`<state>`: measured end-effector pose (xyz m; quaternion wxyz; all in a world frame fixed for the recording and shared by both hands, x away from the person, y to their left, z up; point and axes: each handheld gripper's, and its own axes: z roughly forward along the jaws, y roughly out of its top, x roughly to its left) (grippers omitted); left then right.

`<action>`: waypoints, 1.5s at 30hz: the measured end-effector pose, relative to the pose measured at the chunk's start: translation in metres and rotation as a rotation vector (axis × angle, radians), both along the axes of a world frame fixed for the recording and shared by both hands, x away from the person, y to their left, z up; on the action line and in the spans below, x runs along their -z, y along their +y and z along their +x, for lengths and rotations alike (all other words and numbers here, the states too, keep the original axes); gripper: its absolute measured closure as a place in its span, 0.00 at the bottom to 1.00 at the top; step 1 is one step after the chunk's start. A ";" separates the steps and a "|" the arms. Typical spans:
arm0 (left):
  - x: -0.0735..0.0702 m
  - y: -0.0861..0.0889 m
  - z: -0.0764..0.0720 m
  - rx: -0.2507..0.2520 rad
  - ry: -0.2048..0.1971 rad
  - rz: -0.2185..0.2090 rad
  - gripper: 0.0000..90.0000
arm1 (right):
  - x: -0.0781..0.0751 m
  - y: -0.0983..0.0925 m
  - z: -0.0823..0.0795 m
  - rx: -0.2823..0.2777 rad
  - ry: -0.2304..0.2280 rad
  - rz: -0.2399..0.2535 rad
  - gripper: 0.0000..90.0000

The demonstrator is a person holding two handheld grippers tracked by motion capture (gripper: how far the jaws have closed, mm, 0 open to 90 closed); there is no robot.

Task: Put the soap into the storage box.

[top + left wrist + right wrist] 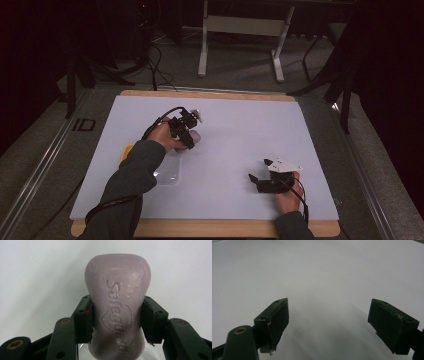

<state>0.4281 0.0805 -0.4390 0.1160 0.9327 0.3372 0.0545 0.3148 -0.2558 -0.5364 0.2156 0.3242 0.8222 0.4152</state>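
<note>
Lilac Safeguard soap bar (117, 307) runs lengthwise straight out from my left gripper (116, 320), pinched across its waist; my right gripper (328, 325) gapes wide, holding nothing.

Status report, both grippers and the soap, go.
Left gripper shut on purple Safeguard soap bar, lifted above white table. Right gripper open, holding nothing. Clear tray by left forearm.

A pale purple soap bar (117, 307) embossed "Safeguard" sits clamped between the left gripper's (117, 320) jaws.
</note>
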 end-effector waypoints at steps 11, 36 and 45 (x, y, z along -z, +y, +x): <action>-0.006 0.010 -0.006 -0.013 -0.002 -0.006 0.55 | 0.000 0.000 0.000 0.001 -0.003 0.000 0.19; -0.016 0.043 -0.023 -0.062 -0.034 -0.017 0.55 | 0.000 0.000 0.000 0.002 -0.006 0.003 0.19; -0.021 0.060 -0.027 -0.093 -0.050 -0.013 0.55 | 0.000 0.000 0.000 0.002 -0.008 0.000 0.19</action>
